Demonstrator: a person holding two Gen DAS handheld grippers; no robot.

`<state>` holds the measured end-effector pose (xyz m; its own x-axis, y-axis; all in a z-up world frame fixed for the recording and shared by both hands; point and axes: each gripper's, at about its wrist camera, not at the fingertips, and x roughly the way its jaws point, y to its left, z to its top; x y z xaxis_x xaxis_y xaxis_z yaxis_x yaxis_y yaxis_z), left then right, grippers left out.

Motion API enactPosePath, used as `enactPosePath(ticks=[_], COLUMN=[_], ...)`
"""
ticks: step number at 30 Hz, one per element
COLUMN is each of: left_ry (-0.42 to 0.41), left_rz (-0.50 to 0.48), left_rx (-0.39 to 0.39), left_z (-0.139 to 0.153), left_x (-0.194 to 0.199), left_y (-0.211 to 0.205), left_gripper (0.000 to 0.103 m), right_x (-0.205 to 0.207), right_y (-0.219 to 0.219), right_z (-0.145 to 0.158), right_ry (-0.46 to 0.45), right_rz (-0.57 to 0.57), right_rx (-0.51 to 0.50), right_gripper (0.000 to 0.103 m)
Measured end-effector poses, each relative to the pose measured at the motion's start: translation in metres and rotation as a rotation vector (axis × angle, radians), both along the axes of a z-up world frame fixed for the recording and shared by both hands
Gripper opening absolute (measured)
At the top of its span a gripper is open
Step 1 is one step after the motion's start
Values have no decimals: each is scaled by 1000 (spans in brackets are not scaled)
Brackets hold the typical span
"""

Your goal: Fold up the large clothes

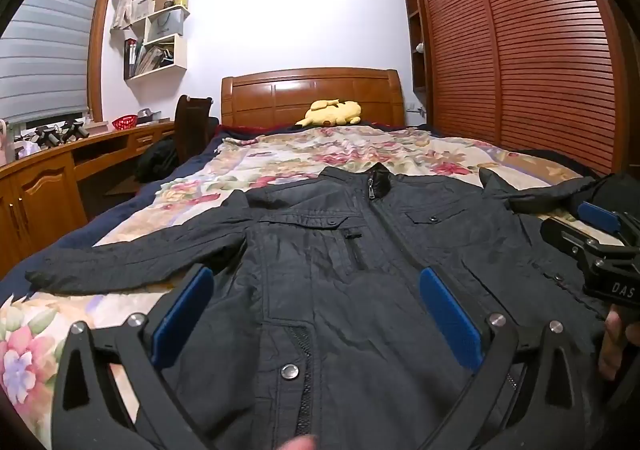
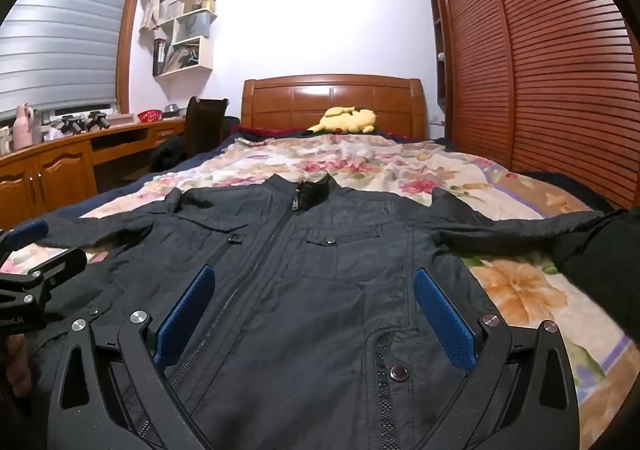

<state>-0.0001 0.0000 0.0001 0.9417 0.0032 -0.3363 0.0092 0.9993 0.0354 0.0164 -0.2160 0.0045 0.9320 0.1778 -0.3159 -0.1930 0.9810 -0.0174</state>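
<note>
The dark zip jacket (image 1: pixel 360 250) lies flat, front up, on the floral bedspread (image 1: pixel 304 154), collar toward the headboard (image 1: pixel 312 90), its 2 sleeves spread sideways. The left gripper (image 1: pixel 316 314) and right gripper (image 2: pixel 316 314) hover above its hem, jaws wide, empty, each nearest its own sleeve.

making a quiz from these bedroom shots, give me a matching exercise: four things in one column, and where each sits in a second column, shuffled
Things:
1. dark zip-up jacket
2. yellow plush toy
3. red plastic basket
4. white wall shelves

Places:
A. on the wooden desk under the window
B. on the wall left of the headboard
C. spread flat, front up, on the floral bedspread
D. at the head of the bed, by the wooden headboard

Pairs: 1-C, 2-D, 3-A, 4-B
</note>
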Motion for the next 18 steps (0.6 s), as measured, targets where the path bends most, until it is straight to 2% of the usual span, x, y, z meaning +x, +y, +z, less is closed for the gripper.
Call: enactPosePath(ticks=[2,18], left_ry=[1,1], left_rz=[1,0], left_rx=[-23,-19], left_z=[0,0], left_x=[0,0], left_y=[1,1], left_gripper=[103,103], right_x=[0,-1], right_y=[0,0], right_z=[0,-1], right_ry=[-8,-13], right_rz=[0,0], right_rx=[5,3], right_gripper=[102,102])
